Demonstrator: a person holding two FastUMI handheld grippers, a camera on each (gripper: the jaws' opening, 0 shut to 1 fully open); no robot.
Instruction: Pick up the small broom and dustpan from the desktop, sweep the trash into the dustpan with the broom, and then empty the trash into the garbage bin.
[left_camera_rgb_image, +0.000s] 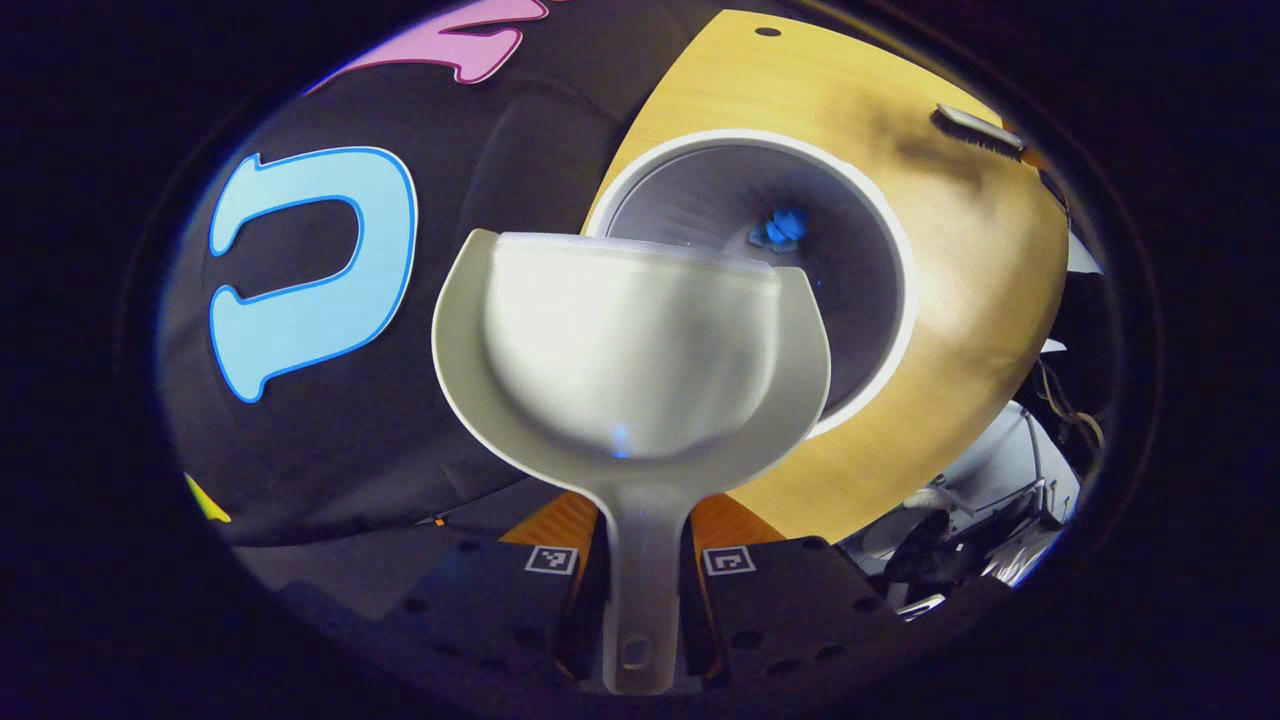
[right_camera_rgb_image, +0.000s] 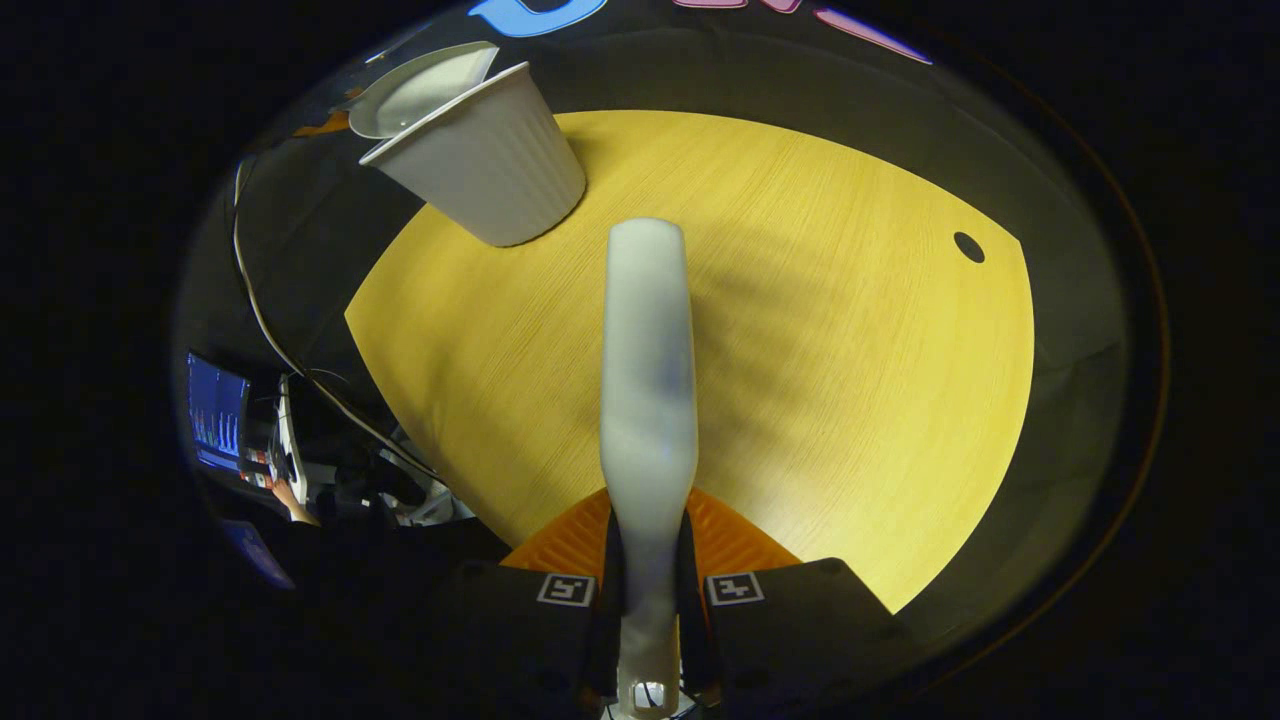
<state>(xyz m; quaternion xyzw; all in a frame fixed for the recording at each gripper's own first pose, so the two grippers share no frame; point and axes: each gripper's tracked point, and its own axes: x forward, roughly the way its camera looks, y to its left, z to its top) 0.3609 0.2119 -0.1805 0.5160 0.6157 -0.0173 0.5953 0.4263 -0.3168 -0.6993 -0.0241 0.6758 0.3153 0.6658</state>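
Left gripper (left_camera_rgb_image: 640, 590) clamped on dustpan (left_camera_rgb_image: 630, 350) handle, pan mouth tipped forward over garbage bin (left_camera_rgb_image: 870, 300) holding blue trash (left_camera_rgb_image: 780, 228). Right gripper (right_camera_rgb_image: 648, 590) clenching broom (right_camera_rgb_image: 648, 400), long axis pointing straight ahead over desktop (right_camera_rgb_image: 850, 400).

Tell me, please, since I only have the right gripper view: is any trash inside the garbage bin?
Observer: Yes, a blue piece of trash lies at the bottom of the garbage bin.
Operator: Thank you. How is the dustpan held?
Observer: The left tool is shut on the handle of the dustpan, with the pan's mouth tipped over the bin's opening.
Operator: Can you see the brush end I hold?
Observer: Yes, the dark bristles of the broom show beyond the bin, near the edge of the desktop.
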